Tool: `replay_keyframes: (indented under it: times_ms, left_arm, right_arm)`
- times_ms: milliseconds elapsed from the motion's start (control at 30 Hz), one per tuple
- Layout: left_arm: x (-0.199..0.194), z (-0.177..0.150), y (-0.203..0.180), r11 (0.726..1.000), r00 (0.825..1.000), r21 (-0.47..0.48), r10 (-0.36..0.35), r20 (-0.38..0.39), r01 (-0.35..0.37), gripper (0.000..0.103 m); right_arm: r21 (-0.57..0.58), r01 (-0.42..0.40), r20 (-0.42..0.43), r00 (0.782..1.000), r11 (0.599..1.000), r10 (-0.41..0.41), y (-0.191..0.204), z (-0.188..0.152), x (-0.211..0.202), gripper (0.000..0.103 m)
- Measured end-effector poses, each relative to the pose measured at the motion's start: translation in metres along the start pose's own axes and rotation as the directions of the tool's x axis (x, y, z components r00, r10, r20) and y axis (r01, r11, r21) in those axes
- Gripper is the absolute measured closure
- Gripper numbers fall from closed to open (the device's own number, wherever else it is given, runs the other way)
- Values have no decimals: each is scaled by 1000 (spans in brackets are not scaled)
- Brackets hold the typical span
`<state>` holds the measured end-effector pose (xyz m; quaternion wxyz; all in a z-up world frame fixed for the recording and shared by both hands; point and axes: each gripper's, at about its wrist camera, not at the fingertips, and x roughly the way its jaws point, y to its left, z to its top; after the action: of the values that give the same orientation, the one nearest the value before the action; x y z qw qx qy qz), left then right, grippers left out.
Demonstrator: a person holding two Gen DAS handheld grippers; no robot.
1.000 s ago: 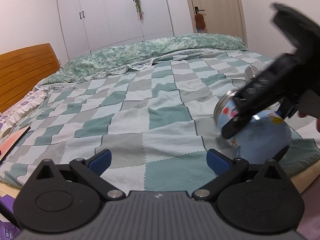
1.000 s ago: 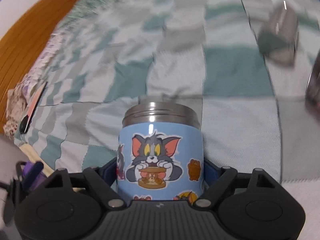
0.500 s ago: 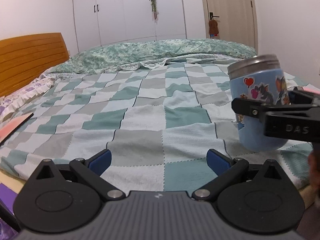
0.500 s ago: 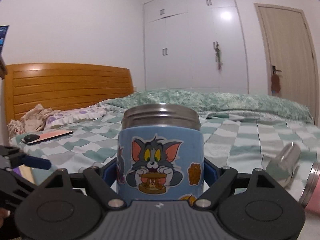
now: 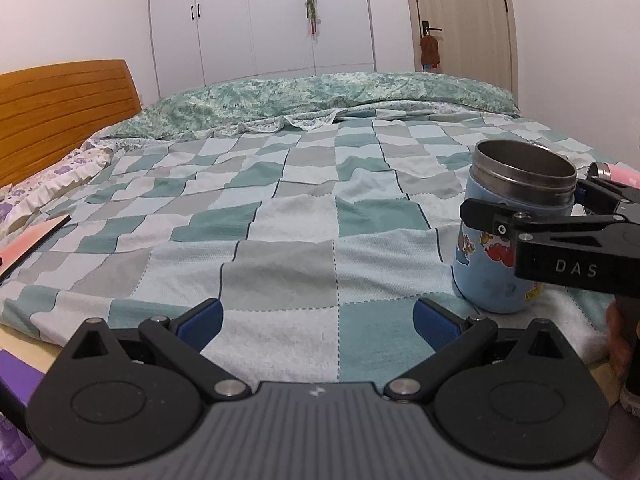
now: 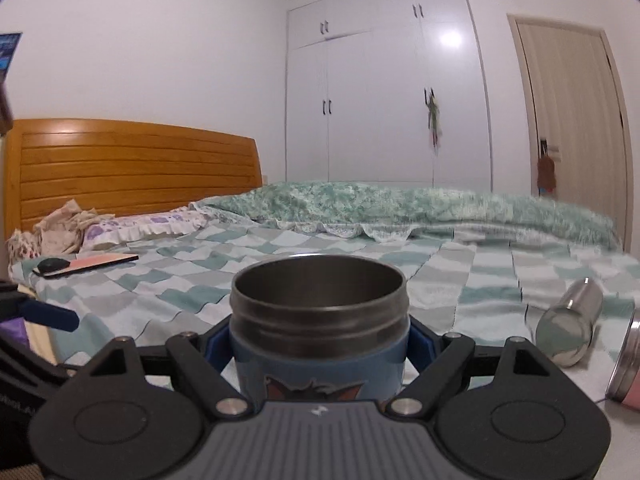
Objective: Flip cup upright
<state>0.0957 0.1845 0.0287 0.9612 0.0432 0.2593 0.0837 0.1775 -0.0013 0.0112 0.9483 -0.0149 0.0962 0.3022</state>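
Observation:
The cup (image 5: 508,236) is blue with cartoon stickers and a steel threaded rim. It stands upright, mouth up, on the checkered bedspread (image 5: 280,240) near the bed's front right edge. My right gripper (image 6: 320,340) is shut on the cup (image 6: 320,320) just below the rim, and it also shows in the left wrist view (image 5: 532,220). My left gripper (image 5: 316,316) is open and empty, low over the front edge of the bed, to the left of the cup.
A steel cup (image 6: 568,320) and a pink-and-steel bottle (image 6: 628,364) lie on their sides to the right. A pink phone-like slab (image 6: 100,260) lies at the bed's left. A wooden headboard (image 6: 132,168) stands at left, wardrobes and a door behind.
My right gripper has turned the cup from tilted on its side to upright and lowered it onto the bedspread. The left gripper has stayed open and nearly still.

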Motion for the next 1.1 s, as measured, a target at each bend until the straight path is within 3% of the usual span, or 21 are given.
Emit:
replay_keyframes:
  times_ms: [167, 233, 333, 433, 567, 733, 833, 967, 1100]
  left_arm:
    - [-6, 1, -1, 1000, 1000, -9, 10, 9, -10, 0]
    - [-14, 3, -4, 1000, 999, -11, 5, 31, -4, 0]
    - [-34, 7, -15, 999, 995, -22, -21, 92, 24, 0]
    - [-59, 11, -34, 996, 983, -48, -64, 174, 73, 0]
    - [-93, 6, -70, 984, 952, -96, -116, 285, 148, 0]
    - [-104, -20, -116, 975, 937, -130, -128, 326, 178, 0]
    - [-100, -38, -138, 980, 936, -132, -99, 339, 151, 0]
    - [-98, -54, -154, 991, 919, -106, -31, 392, 79, 0]
    - [-97, -56, -156, 990, 912, -118, -17, 411, 72, 0]
  right_arm:
    - [0, -2, 9, 1000, 1000, 2, 0, 3, -6, 20]
    - [-3, 3, 68, 998, 1000, -3, -1, 11, -22, 5]
    - [-21, 7, 132, 991, 1000, -4, -4, 25, -54, 0]
    - [-38, 25, 151, 988, 999, -19, -13, 35, -92, 0]
    - [-50, 89, 162, 984, 995, -80, -35, 37, -146, 0]
    - [-49, 183, 133, 976, 982, -176, -73, 13, -202, 0]
    - [-41, 229, 109, 969, 973, -223, -94, -10, -221, 0]
    - [-35, 263, 121, 959, 964, -258, -109, -39, -232, 0]
    - [-26, 260, 145, 956, 965, -254, -110, -47, -241, 0]
